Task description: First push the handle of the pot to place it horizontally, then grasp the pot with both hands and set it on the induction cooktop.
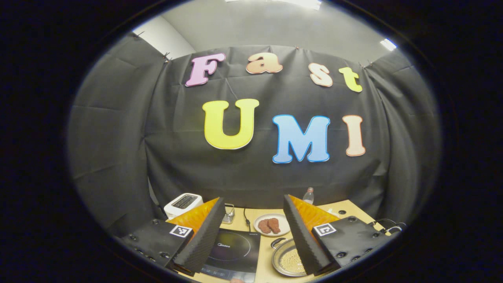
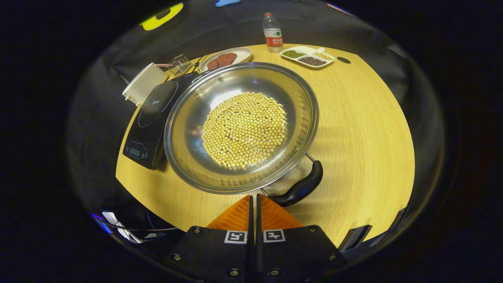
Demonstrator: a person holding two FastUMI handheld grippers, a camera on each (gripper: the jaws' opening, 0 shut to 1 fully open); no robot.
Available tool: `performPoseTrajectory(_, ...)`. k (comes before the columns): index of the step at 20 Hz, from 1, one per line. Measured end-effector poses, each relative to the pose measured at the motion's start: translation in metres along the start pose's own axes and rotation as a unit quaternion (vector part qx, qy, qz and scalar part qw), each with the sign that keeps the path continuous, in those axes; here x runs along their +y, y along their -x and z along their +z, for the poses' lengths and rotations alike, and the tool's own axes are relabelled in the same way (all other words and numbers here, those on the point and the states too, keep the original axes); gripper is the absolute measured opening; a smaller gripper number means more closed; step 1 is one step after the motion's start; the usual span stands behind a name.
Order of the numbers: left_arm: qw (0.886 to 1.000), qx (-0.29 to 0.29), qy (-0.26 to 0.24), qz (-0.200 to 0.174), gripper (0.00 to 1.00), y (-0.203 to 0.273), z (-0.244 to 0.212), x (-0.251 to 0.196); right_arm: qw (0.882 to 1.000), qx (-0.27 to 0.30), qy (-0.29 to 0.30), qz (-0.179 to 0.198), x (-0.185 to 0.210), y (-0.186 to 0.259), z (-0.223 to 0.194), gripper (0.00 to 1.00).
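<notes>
While the left gripper [image 1: 253,230] hangs high with fingers spread wide and empty, the pot [image 1: 289,259] sits low beside the induction cooktop [image 1: 232,251]. From the right gripper view, the right gripper [image 2: 254,204] is clenched on nothing, just short of the rim; the steel pot [image 2: 241,127], bean-laden, looks heavy and slick, so its black handle [image 2: 300,188] seems the best hold.

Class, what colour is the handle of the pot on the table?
Black. The handle of the pot shows best in the right gripper view.
</notes>
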State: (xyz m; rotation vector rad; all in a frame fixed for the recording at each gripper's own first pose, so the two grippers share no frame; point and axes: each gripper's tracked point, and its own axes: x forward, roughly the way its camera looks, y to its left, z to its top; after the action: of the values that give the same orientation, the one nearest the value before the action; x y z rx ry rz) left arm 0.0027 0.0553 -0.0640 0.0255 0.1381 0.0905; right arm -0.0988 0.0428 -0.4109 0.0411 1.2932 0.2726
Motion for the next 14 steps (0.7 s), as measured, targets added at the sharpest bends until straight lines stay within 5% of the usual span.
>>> performPoseTrajectory(14, 1.0, 0.006, -0.007, -0.02, 0.94, -0.004, -0.004, -0.018, 0.998, -0.018, -0.004, -0.066, -0.048, 0.001, 0.021, 0.01)
